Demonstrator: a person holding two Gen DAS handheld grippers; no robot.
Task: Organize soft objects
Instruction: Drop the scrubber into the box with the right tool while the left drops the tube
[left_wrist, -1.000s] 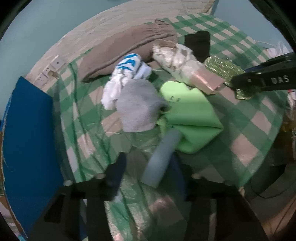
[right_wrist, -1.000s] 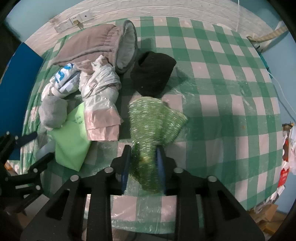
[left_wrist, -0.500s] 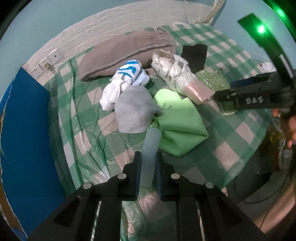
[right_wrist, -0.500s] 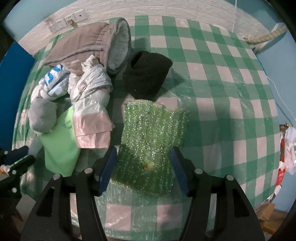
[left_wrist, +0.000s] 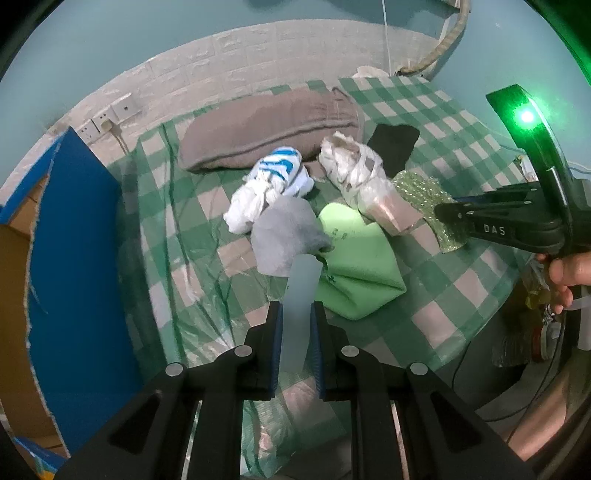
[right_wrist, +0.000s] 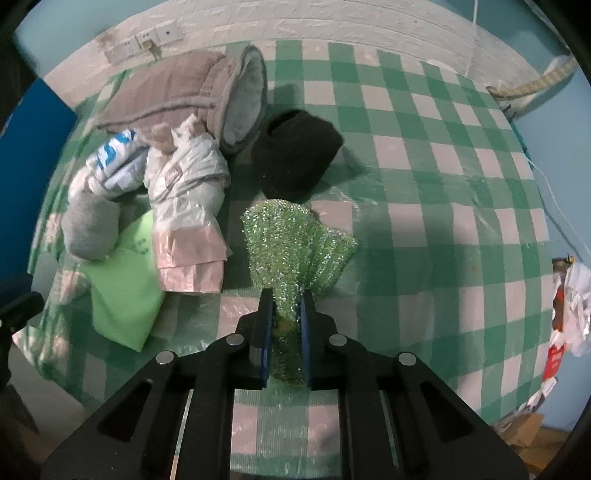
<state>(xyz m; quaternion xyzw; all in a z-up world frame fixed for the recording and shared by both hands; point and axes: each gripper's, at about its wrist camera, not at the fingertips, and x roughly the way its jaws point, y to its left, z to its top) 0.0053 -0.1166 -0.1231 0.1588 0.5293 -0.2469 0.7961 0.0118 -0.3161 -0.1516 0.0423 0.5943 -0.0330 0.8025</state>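
While our right gripper (right_wrist: 286, 314) clamps the near edge of the sparkly green mesh cloth (right_wrist: 295, 251) on the green checked tablecloth (right_wrist: 424, 221), our left gripper (left_wrist: 296, 345) pinches a pale grey-blue strip (left_wrist: 301, 295), just before the bright green folded cloth (left_wrist: 354, 266).

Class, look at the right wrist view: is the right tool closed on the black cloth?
No, the right tool pinches the sparkly green cloth; the black cloth lies apart, farther back.

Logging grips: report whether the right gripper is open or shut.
Shut. The right gripper has both fingers pressed against the sparkly green cloth, which bunches between them.
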